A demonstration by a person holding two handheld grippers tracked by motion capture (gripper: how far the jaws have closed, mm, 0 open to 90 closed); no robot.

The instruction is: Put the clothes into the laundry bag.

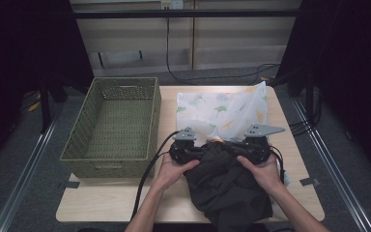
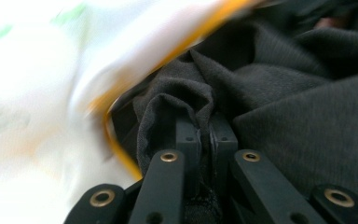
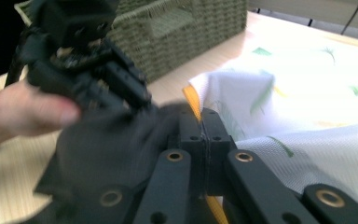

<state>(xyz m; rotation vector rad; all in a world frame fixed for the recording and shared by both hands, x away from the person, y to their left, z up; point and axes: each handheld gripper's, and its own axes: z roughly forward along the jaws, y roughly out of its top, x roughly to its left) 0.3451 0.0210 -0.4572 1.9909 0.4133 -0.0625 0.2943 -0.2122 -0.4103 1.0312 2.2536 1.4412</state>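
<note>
Dark grey crumpled cloth garment (image 1: 229, 181) lay at near edge of light wooden bench (image 1: 101, 203), far end overlapping white leaf-print fabric with orange trim (image 1: 222, 111). Left tool (image 1: 189, 151): jaws closed tight on fold of garment. Right tool (image 1: 252, 149): jaws fully closed, pinching garment edge beside orange trim. Both tools gripped garment's far edge, well apart. Green woven rectangular basket (image 1: 113, 123) stood left of fabric.
</note>
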